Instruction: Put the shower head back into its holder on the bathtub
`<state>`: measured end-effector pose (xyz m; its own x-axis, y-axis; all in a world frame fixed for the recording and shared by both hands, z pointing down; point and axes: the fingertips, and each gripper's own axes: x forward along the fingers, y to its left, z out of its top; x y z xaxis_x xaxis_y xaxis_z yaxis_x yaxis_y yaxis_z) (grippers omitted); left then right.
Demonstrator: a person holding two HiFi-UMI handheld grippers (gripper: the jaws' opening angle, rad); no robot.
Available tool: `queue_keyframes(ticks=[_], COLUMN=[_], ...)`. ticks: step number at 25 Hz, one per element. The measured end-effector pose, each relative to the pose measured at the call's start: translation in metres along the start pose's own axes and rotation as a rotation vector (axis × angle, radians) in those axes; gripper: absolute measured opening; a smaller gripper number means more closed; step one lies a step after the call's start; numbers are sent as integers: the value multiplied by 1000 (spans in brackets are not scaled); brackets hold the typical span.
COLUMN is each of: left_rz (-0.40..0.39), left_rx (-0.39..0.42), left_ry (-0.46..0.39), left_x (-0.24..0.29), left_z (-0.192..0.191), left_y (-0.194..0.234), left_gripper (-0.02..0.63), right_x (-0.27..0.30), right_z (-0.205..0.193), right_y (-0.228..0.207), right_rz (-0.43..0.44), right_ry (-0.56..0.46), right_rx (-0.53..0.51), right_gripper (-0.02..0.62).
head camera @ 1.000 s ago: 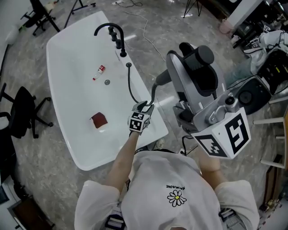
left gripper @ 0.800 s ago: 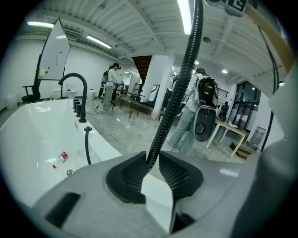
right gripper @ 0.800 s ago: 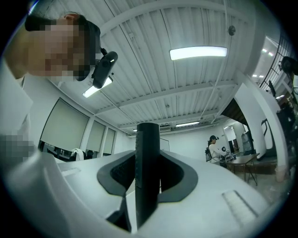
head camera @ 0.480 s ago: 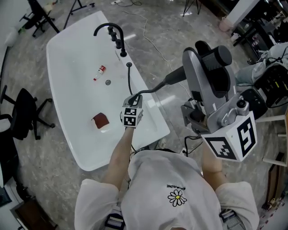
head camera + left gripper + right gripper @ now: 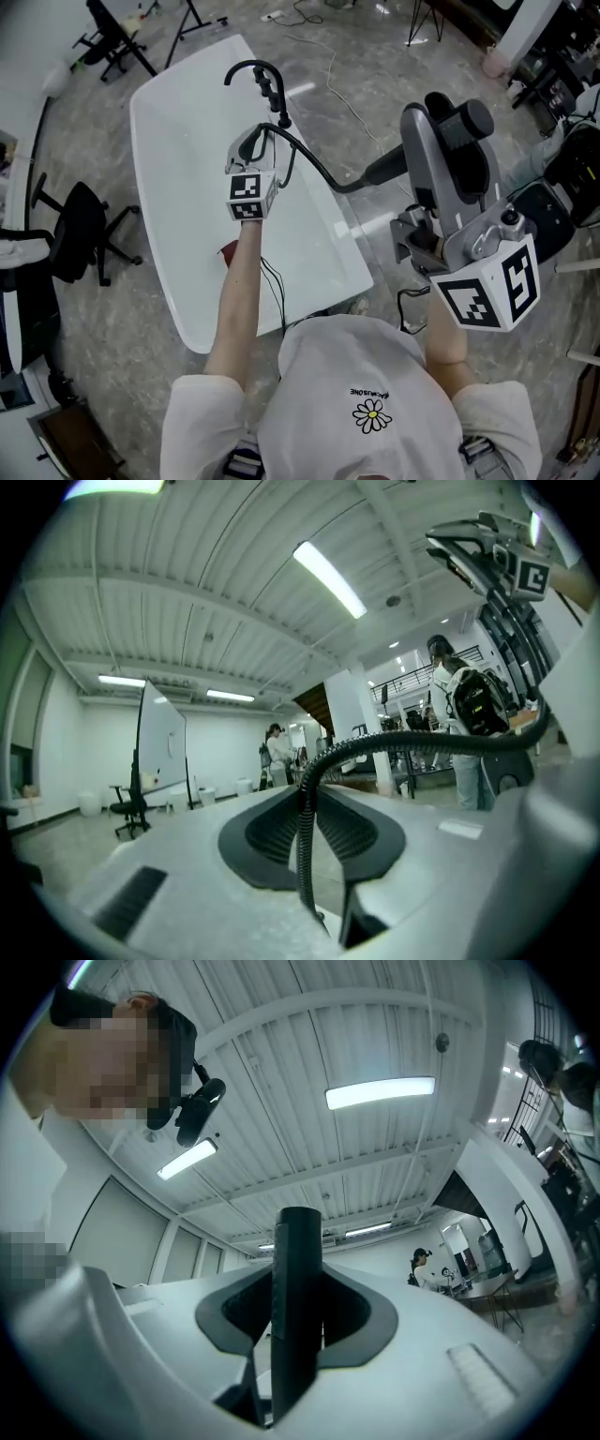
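My left gripper [image 5: 247, 150] is shut on the black ribbed hose [image 5: 314, 164], held up over the white bathtub [image 5: 178, 178] close to the black faucet [image 5: 255, 73]. In the left gripper view the hose [image 5: 304, 827] runs up between the jaws of the left gripper [image 5: 309, 855] and bends off to the right. The hose leads to the black shower head [image 5: 459, 117], which my right gripper [image 5: 424, 150] grips by the handle beside the tub. In the right gripper view the handle [image 5: 295, 1297] stands upright between the pads of the right gripper [image 5: 295, 1330]. I cannot make out the holder.
Black faucet knobs [image 5: 274, 94] sit on the tub's rim by the hose's foot. An office chair [image 5: 82, 230] stands left of the tub. A cable [image 5: 349, 105] lies on the marble floor. Tripod legs and equipment line the far side.
My left gripper closed on the hose, rose, and travelled from the tub's near rim toward the faucet end. The right gripper with the shower head shifted only slightly.
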<state>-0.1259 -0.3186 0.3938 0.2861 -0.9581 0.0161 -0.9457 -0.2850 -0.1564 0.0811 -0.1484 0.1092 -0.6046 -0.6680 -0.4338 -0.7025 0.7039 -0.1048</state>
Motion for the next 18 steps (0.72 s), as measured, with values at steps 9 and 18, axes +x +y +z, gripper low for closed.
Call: queue_keyframes(ticks=[9,18], left_rz=[-66,-111], left_rx=[170,194], left_ry=[-159,-125], left_x=[34,95], left_z=[110,88], left_y=[11,18], left_gripper=[54,54], right_x=[1,5], right_z=[5,-19], right_y=[2,-34], right_rz=[-7,-95], right_ry=[-52,-25], right_rx=[10,-11], right_gripper=[121,121])
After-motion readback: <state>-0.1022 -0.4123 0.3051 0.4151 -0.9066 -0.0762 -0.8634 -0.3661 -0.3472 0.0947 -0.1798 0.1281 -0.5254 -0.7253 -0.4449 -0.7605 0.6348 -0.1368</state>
